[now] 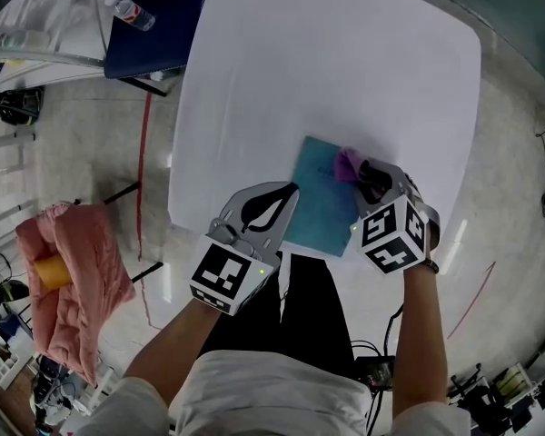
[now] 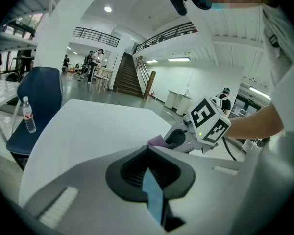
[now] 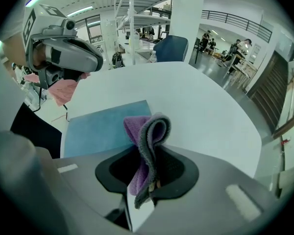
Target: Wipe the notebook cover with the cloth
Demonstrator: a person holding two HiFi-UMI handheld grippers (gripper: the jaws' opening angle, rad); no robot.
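A blue notebook [image 1: 316, 200] lies near the front edge of the white table [image 1: 327, 71]. My left gripper [image 1: 289, 193] is shut on the notebook's left edge, and the blue cover [image 2: 153, 196] shows between its jaws. A purple and grey cloth [image 1: 348, 163] rests on the notebook's far right corner, and my right gripper [image 1: 367, 174] is shut on it. In the right gripper view the folded cloth [image 3: 148, 146] stands up out of the jaws over the notebook [image 3: 100, 127]. The left gripper view also shows the right gripper [image 2: 182, 139] with the cloth [image 2: 157, 141].
A dark blue chair [image 1: 150, 25] with a water bottle [image 1: 133, 13] on it stands at the table's far left corner. Pink fabric [image 1: 77, 275] lies over a stand on the floor to the left. Cables run over the floor at the right.
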